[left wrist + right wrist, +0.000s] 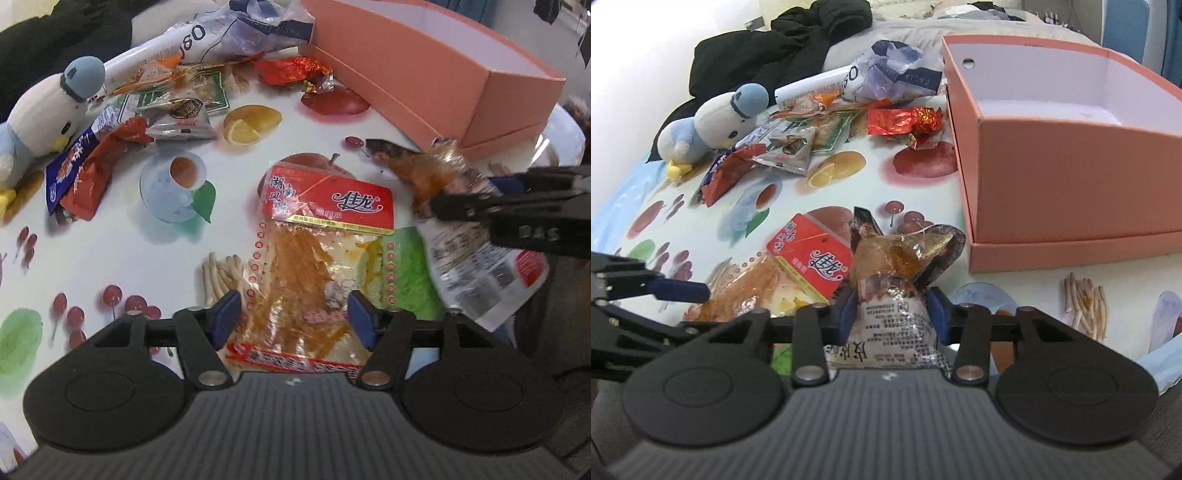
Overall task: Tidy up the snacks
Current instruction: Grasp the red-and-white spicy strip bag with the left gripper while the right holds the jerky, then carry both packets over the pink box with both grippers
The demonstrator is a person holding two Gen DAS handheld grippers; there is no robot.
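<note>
Right hand-held gripper [891, 314] clamped on a clear snack pouch [901, 258], lifted off the counter [1015, 275], just in front of the pink box [1071, 177]. Left hand-held gripper [293, 319] spread wide, pads either side of the red-label pack [321, 251]; can't tell if they touch it. Pack lies flat on the counter, beside the pouch. Box is open, white inside. Remaining snacks [177, 110] piled at the far end beside a plush bird [44, 110].
</note>
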